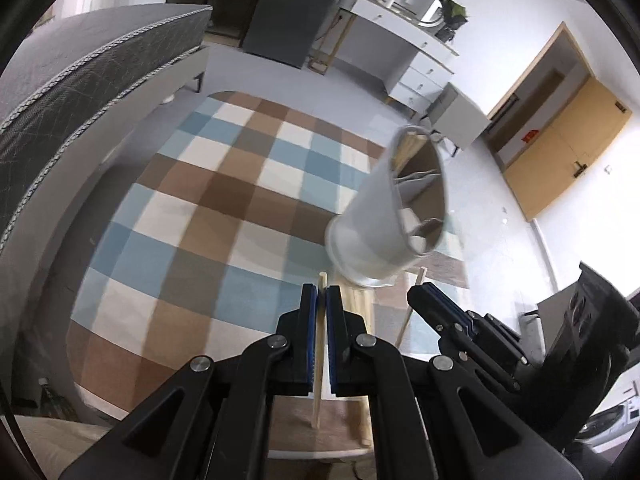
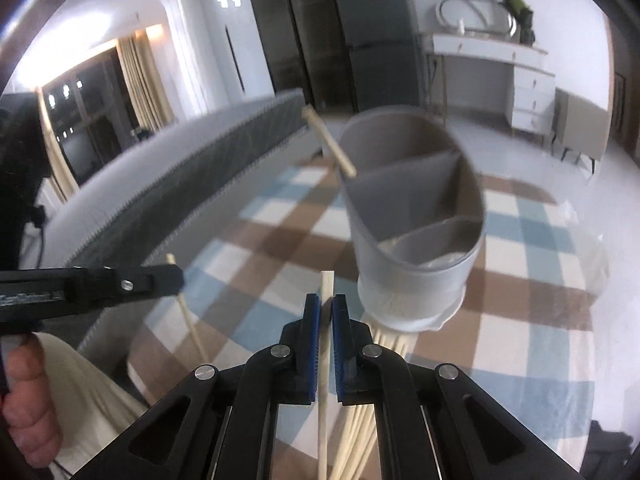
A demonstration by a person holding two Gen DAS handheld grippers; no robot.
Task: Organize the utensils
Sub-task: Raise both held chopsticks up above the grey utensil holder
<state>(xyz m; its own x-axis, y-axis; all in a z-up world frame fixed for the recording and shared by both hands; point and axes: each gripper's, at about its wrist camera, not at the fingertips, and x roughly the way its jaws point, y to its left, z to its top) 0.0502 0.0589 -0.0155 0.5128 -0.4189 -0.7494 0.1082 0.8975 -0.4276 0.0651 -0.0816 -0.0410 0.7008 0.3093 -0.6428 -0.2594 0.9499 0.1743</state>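
L gripper (image 1: 322,294) jaws clamp chopstick (image 1: 319,364) nr holder (image 1: 390,208).

Two wrist cameras, both angled down across the counter toward the room

The left wrist view looks along its own fingers (image 1: 334,332) at the grey utensil holder (image 1: 390,204), close ahead and to the right; the right wrist view faces that same holder (image 2: 412,220) nearer and more squarely, and both share the checked rug (image 1: 208,208), the bed (image 1: 80,80) and the white dresser (image 1: 416,72) beyond

Checked blue/brown/white rug (image 1: 208,200), grey mattress (image 1: 80,92) at left, dark fridge (image 1: 280,28), white dresser w/ drawers (image 2: 528,96), wooden door (image 1: 568,140)
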